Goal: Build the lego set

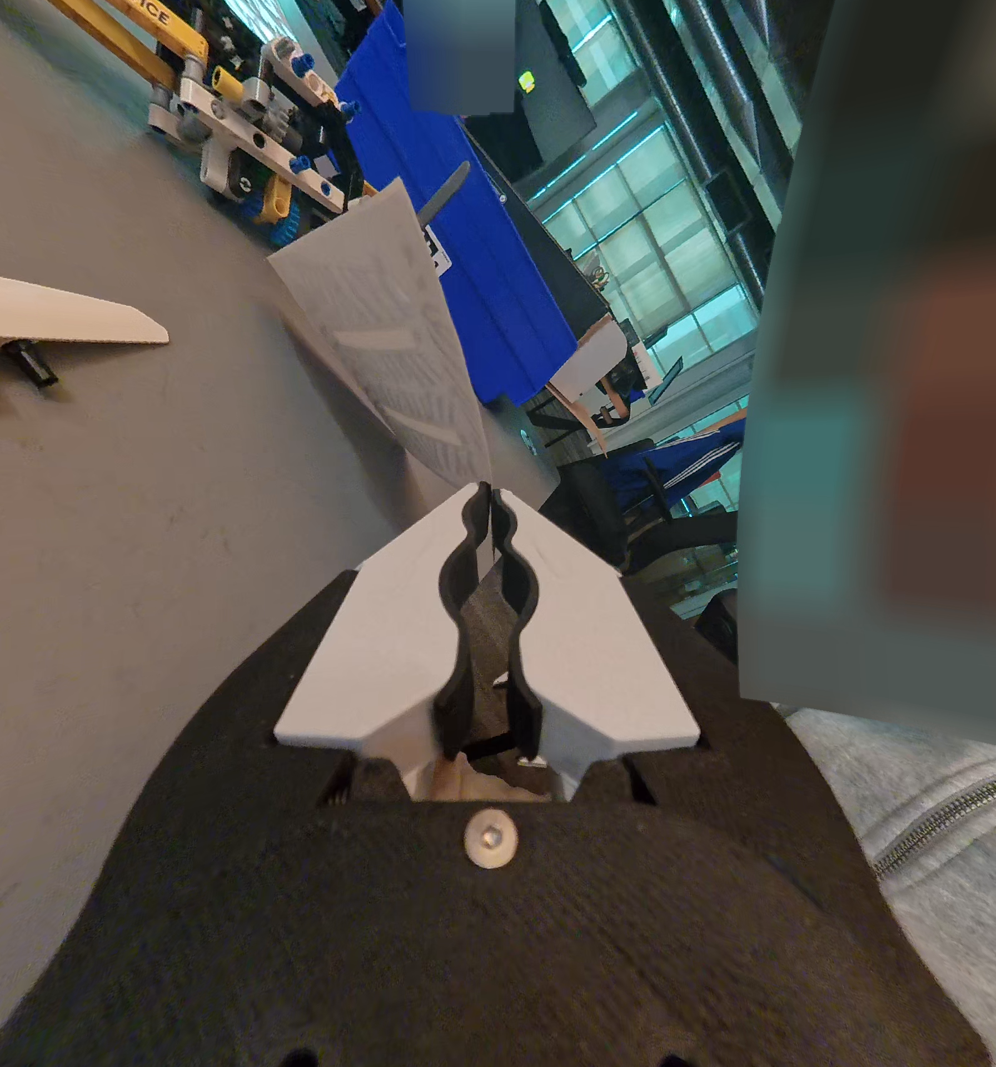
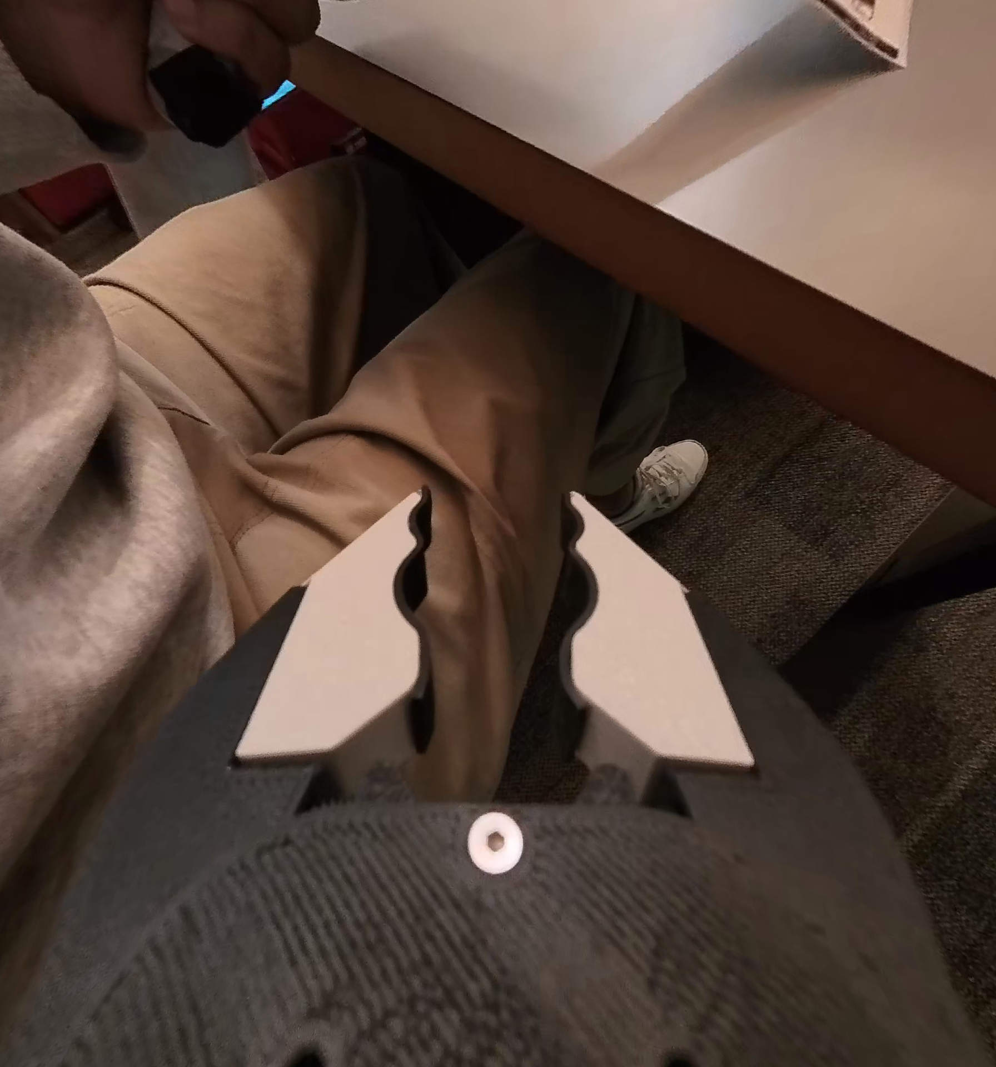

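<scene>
- Two grippers are in view, and they sit over very different places: the left one over the grey table (image 1: pixel 109 519), the right one below the table edge, over the person's lap.
- Large on the far side of the table stands a blue bin (image 1: pixel 472 277), behind the other things.
- Tan trousers (image 2: pixel 368 358) fill the middle of the right wrist view, with a grey sweater (image 2: pixel 51 462) to the left and dark carpet (image 2: pixel 917 750) to the right; a white shoe (image 2: pixel 666 479) rests on the carpet.
- The partly built lego model (image 1: pixel 253 127), with white, yellow, grey and black beams and blue pins, lies on the table at the far left, near the bin.
- The left gripper (image 1: pixel 489 491) is clenched on a printed paper sheet (image 1: pixel 392 346); the sheet's near corner is pinched between the fingertips, and the rest rises away toward the model.
- A white panel piece (image 1: pixel 62 317) with black pins under it lies at the left edge of the table, well apart from the sheet.
- The right gripper (image 2: pixel 495 502) is released, its fingers wide apart and grasping nothing.
</scene>
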A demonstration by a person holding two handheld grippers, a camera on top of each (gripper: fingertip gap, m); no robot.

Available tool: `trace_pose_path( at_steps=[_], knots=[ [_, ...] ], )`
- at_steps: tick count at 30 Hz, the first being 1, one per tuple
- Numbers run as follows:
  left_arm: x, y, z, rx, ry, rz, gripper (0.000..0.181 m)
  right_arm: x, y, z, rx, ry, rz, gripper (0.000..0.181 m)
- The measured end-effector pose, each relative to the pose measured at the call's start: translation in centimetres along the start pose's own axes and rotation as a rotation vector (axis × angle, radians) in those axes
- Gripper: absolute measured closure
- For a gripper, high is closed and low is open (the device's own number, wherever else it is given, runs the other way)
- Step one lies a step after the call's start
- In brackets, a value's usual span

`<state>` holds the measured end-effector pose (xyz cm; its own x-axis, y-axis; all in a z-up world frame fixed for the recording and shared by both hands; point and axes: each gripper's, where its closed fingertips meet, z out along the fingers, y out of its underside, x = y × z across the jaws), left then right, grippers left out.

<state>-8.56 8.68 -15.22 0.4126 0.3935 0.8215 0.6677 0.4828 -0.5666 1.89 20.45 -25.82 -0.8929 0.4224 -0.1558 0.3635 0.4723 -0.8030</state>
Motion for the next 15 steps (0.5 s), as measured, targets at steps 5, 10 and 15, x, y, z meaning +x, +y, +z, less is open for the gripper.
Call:
trace_pose_path(
  at_steps=[5, 10, 15],
  knots=[
    [-0.05, -0.14, 0.0, 0.009, 0.0, -0.002, 0.181, -0.04, -0.02, 0.0, 0.001, -0.003, 0.0, 0.137],
    [-0.11, -0.23, 0.11, 0.017, 0.001, -0.005, 0.181, 0.02, -0.01, -0.04, 0.001, -0.002, 0.001, 0.137],
    [-0.41, -0.4, 0.12, 0.033, -0.027, 0.016, 0.181, -0.03, -0.09, -0.08, 0.005, -0.008, 0.007, 0.138]
  ],
)
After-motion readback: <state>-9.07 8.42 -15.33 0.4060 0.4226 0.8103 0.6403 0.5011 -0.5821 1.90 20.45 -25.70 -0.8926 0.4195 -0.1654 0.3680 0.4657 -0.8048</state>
